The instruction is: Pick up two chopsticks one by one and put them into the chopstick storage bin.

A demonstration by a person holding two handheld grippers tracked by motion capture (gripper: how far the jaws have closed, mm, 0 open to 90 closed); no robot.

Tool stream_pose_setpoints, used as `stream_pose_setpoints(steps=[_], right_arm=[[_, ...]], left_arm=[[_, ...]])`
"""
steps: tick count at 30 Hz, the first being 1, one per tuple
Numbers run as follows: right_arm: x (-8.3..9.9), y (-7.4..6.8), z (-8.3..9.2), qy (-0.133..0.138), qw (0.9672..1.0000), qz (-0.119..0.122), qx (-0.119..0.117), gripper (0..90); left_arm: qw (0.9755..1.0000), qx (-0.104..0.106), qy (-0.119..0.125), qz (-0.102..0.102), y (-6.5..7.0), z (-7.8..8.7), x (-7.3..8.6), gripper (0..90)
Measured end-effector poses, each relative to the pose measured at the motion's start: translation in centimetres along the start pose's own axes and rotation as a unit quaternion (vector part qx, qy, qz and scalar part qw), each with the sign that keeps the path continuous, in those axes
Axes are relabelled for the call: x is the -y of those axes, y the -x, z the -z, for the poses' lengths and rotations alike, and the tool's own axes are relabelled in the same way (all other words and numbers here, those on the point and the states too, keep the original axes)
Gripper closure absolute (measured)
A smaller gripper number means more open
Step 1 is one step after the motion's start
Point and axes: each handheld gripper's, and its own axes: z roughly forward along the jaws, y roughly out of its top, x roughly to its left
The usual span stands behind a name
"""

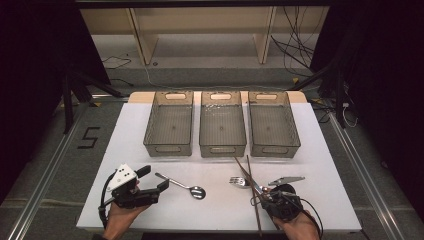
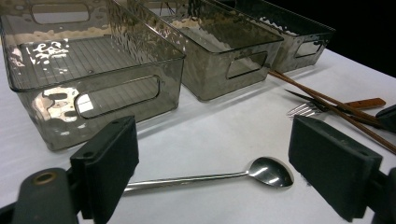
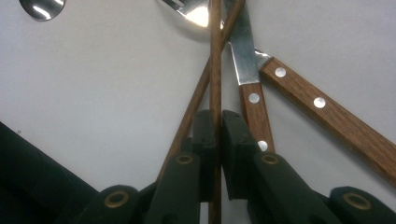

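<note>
Now your right gripper (image 3: 218, 128) pinches one chopstick (image 3: 215, 56), its length running straight ahead toward the bins (image 1: 222, 125).

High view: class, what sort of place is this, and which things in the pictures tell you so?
Probably a lab or recording workspace, not a kitchen. A white table stands on a dark floor with loose cables behind it. Three matching clear bins stand in a row, and cutlery is handled with a hand-held right gripper.
</note>
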Motion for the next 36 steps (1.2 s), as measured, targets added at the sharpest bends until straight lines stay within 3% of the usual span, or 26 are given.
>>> stream_pose_setpoints(steps=[9,14,20,28,36], right_arm=[[-0.1,-0.1,0.8,0.015,0.9998,0.011,-0.010,85.4],[-0.7,-0.7,1.4,0.034,0.9989,0.020,-0.026,85.4],[-2.4,-1.7,1.4,0.053,0.9968,0.040,-0.044,85.4],[-4.2,-2.2,1.2,0.078,0.9940,0.049,-0.059,85.4],[-5.6,-2.9,0.7,0.087,0.9926,0.053,-0.065,85.4]], left_arm=[[1.0000,-0.003,-0.002,0.000,-0.1,0.0,0.0,15.8],[1.0000,-0.005,-0.001,0.002,-0.2,0.0,0.0,15.8],[1.0000,-0.006,-0.001,0.003,-0.2,0.0,0.0,15.8],[0.9998,-0.001,-0.006,0.018,-0.2,-0.1,-0.1,15.7],[0.9998,-0.002,-0.009,0.017,-0.1,-0.3,-0.2,15.7]])
